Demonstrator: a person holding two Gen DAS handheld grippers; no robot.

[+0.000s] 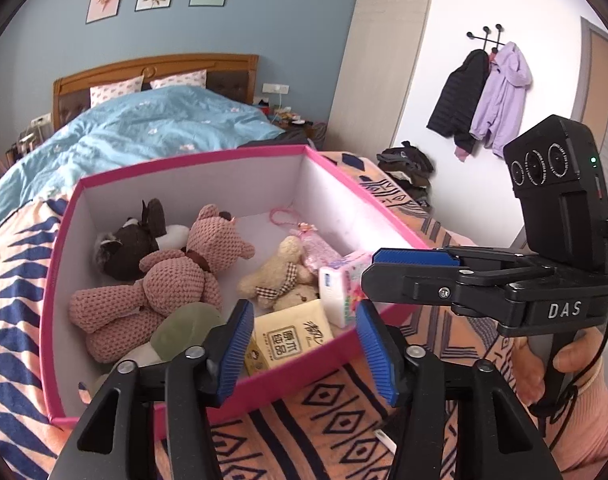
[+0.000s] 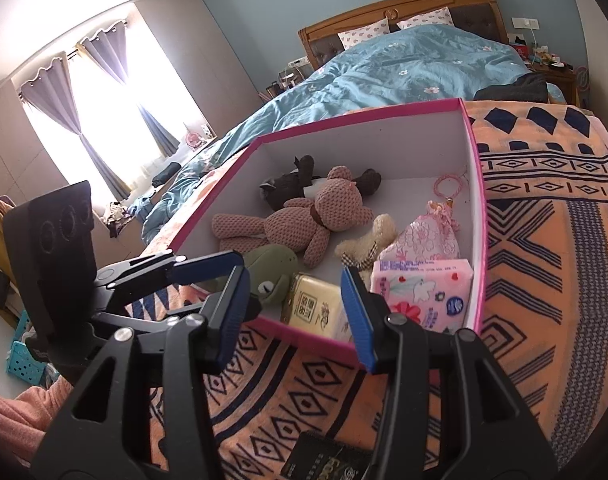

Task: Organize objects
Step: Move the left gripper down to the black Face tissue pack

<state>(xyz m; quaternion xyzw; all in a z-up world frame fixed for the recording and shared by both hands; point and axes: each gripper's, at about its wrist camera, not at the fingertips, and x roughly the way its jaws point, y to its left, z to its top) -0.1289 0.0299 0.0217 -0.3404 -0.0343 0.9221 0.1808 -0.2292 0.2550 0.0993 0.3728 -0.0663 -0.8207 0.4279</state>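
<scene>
1. Most of the tidying looks done, in my judgement: the pink box sits on the patterned blanket at the foot of the bed, open-topped, and already holds the soft toys and packets.
2. Inside, toward the far left, a dark plush toy lies against the knitted pink bear; a green plush rests at the near wall.
3. Toward the right side lie a small cream bear, a pink drawstring pouch and a pink cord loop in the far corner.
4. At the near wall stand a yellow tissue pack and, just beside it, a floral tissue pack.
5. The left hand-held gripper hovers over the near wall with its jaws partly apart and nothing between the pads.
6. The right hand-held gripper likewise stands partly apart, empty, near the box's front edge.
7. What is left: a dark packet lies on the blanket outside the box, close under the right gripper; it probably still needs putting in.
</scene>
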